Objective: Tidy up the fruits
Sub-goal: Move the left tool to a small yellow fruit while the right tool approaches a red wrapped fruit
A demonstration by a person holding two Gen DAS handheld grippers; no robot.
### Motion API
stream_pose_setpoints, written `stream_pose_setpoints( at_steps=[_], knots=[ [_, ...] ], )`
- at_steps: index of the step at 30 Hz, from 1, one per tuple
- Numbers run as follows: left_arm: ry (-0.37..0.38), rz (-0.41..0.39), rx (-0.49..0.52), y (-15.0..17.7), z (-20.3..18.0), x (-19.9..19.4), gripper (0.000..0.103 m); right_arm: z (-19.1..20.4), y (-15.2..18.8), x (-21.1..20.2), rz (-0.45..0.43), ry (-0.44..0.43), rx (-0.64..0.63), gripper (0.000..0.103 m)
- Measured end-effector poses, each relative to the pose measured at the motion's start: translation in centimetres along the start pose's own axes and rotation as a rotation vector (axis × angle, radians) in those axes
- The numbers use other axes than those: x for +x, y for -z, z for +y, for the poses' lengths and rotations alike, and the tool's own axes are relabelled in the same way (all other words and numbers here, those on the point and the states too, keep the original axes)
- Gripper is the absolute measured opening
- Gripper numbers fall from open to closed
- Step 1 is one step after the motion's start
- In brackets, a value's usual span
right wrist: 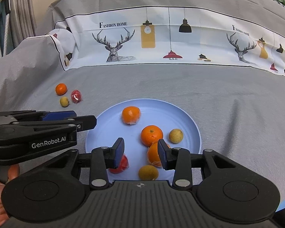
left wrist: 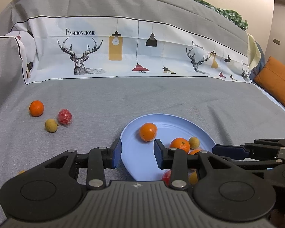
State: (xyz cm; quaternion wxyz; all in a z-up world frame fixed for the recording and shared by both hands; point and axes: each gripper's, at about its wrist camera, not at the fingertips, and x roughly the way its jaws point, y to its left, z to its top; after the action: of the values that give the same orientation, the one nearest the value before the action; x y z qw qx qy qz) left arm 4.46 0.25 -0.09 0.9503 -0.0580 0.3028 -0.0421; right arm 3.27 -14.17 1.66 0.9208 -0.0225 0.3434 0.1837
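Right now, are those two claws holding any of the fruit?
No. The left gripper and right gripper both stand open over the blue plate, gripping nothing.

Even, soft indoor light, no hard glare. Faint short shadows under fruit on blue plate [right wrist: 191,127] and on grey sofa cover [left wrist: 161,95]. Strong fisheye bending: printed cloth band [left wrist: 123,47] curves, corners vignette dark. Centre sharp; edges softer. Slight sheen on wrapped red fruit [left wrist: 65,116]. Black gripper bodies near lens dim, low detail.
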Motion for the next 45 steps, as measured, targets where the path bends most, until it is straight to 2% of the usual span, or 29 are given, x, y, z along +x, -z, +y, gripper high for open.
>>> stream_pose_setpoints(
  at_steps=[6, 13, 14, 18, 22, 26, 29, 34, 38, 45],
  knots=[
    [-0.022, 0.002, 0.006, 0.1, 0.0, -0.3, 0.041, 0.0, 0.0, 0.0, -0.005, 0.004, 0.007, 0.041],
    [-0.087, 0.006, -0.034, -0.4, 1.2, -1.3, 0.041, -0.1, -0.1, -0.4, -0.027, -0.001, 0.016, 0.04],
    [-0.104, 0.012, -0.047, -0.6, 1.6, -1.7, 0.041, -0.2, -0.1, -0.5, -0.03, -0.003, 0.02, 0.039],
    [-0.158, 0.043, -0.098, -1.9, 4.4, -3.9, 0.041, -0.6, -0.3, -0.9, -0.049, -0.022, 0.039, 0.023],
    [-0.236, 0.111, -0.068, -2.2, 8.0, -4.8, 0.041, -0.9, -0.5, -1.4, -0.067, -0.048, 0.052, 0.023],
    [-0.159, 0.221, -0.253, -1.7, 12.4, -3.8, 0.041, -0.9, -0.9, -1.5, -0.071, -0.08, 0.069, 0.023],
    [-0.189, 0.251, -0.324, -1.4, 13.5, -3.0, 0.041, -0.7, -1.0, -1.4, -0.055, -0.109, 0.078, 0.024],
    [-0.252, 0.3, -0.286, -1.5, 12.9, -1.9, 0.041, -0.4, -1.0, -1.2, -0.037, -0.13, 0.07, 0.024],
    [-0.27, 0.337, -0.296, -1.3, 13.2, -1.2, 0.041, -0.4, -1.3, -1.0, -0.029, -0.149, 0.092, 0.024],
    [-0.293, 0.336, -0.254, -1.4, 12.9, -0.4, 0.041, 1.2, -1.7, -0.1, -0.025, -0.186, 0.072, 0.024]
  ],
)
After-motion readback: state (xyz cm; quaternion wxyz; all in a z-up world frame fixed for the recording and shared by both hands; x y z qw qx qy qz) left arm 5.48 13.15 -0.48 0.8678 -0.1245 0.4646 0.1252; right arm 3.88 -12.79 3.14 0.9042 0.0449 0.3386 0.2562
